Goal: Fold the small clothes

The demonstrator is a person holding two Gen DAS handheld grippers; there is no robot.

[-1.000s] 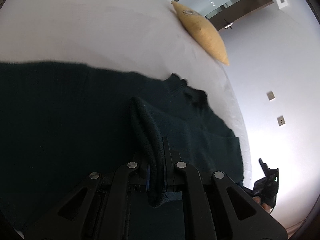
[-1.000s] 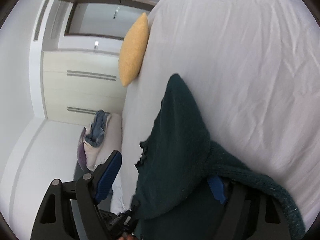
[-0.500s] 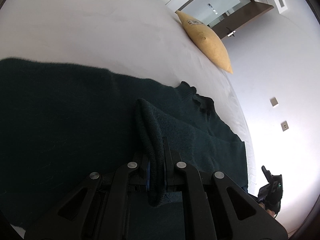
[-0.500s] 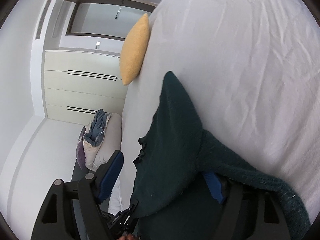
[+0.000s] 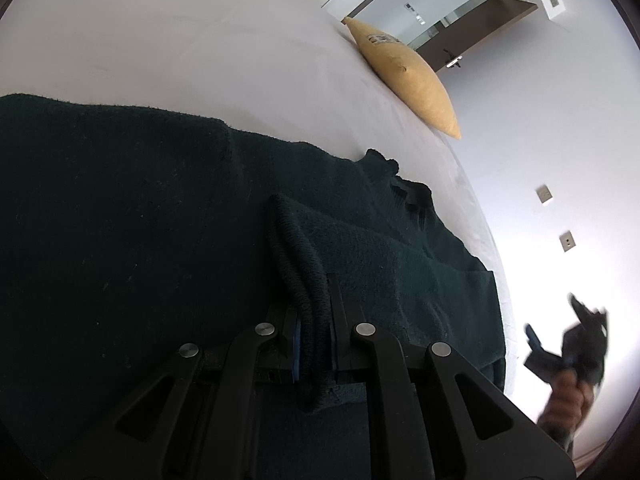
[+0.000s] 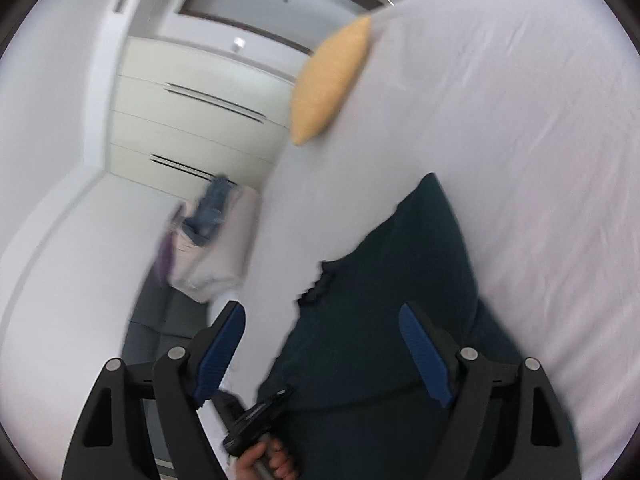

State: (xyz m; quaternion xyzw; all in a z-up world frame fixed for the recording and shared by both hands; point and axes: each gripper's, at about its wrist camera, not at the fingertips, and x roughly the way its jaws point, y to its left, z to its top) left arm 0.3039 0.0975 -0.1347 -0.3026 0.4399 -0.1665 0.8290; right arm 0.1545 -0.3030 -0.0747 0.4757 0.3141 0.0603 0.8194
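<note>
Sweater (image 5: 140, 220), one dark green knit, lies spread on the white bed (image 5: 180, 40); its near part is cut off under my tools. My left gripper (image 5: 312, 332) is clamped on a rolled edge of it. My right gripper (image 6: 324, 352) stands wide with nothing between its pads, its jaws having just opened further. That view is blurred. One yellow pillow (image 5: 404, 76) shows in both; only the right view shows the clothes pile (image 6: 212, 220).
</note>
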